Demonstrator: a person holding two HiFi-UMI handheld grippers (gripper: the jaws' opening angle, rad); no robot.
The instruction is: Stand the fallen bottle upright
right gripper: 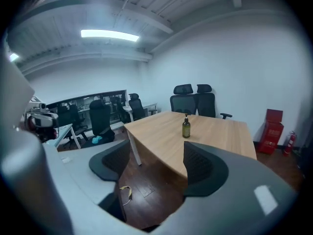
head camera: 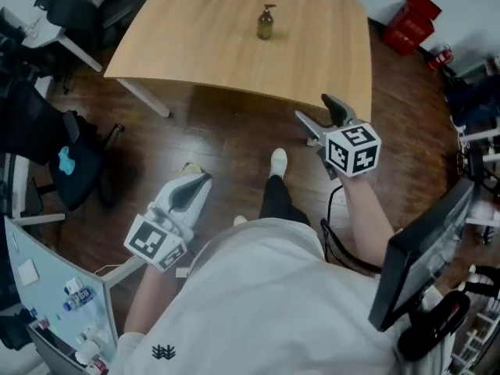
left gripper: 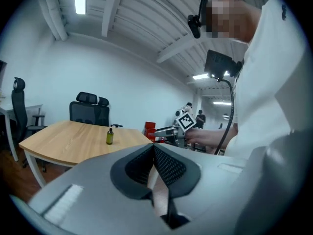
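A small olive-green pump bottle (head camera: 266,23) stands upright near the far middle of the light wooden table (head camera: 234,61). It also shows upright in the left gripper view (left gripper: 109,136) and the right gripper view (right gripper: 186,128). Both grippers hang over the dark floor on my side of the table, well short of the bottle. My left gripper (head camera: 198,180) is shut, its pads (left gripper: 168,165) meeting with nothing between them. My right gripper (head camera: 322,112) is open and empty, and in the right gripper view (right gripper: 156,155) its fingers frame the table's near corner.
Black office chairs stand behind the table (right gripper: 195,99) and at the left (head camera: 74,170). Red boxes (head camera: 414,18) and a fire extinguisher (head camera: 442,54) sit at the far right. A monitor (head camera: 426,248) is at my right. A yellow scrap (right gripper: 125,192) lies on the floor.
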